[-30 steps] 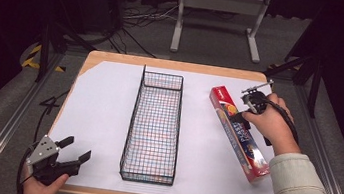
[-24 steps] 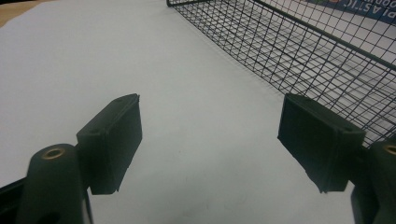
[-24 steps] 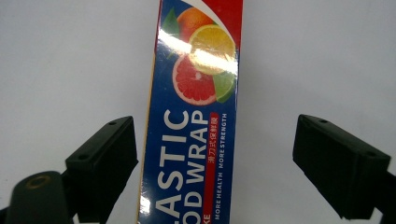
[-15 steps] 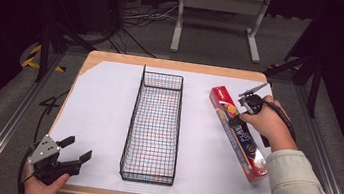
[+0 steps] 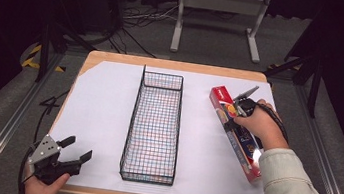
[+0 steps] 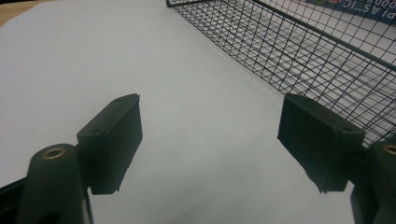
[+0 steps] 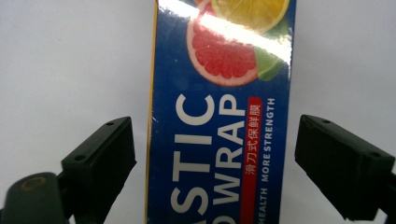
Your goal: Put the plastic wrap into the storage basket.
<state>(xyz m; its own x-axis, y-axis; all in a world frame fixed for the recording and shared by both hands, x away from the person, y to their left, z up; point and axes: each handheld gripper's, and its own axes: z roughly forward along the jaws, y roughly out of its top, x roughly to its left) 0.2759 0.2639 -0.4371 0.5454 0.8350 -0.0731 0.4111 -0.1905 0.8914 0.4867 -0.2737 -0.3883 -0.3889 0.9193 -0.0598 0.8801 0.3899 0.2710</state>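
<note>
Right gripper (image 5: pixel 246 102) poised straight above the box of plastic wrap (image 5: pixel 236 133), jaws spread wide and straddling it, one on each long side, neither pad touching the cardboard. Seen in the right gripper view, box (image 7: pixel 219 116) centred in the gap, printed face up, long axis running along the line of sight and square across the closing line of the jaws. Probably ready for a short drop and a squeeze across the narrow width.

Box lying flat on the white sheet (image 5: pixel 102 113) at the right of the counter (image 5: pixel 114 58), just beside the wire basket (image 5: pixel 153 125) yet apart from it. Long axis slanted: red far end angled in toward the basket, near end swung out toward the right edge, under the sleeve. Not quite parallel to the basket's long sides, so likely in need of a small turn before going in.

Left gripper (image 5: pixel 71 157) well apart at the near left corner, jaws released and holding nothing, aimed toward the basket (image 6: pixel 299 51). Right hand clearly the nearer one.
</note>
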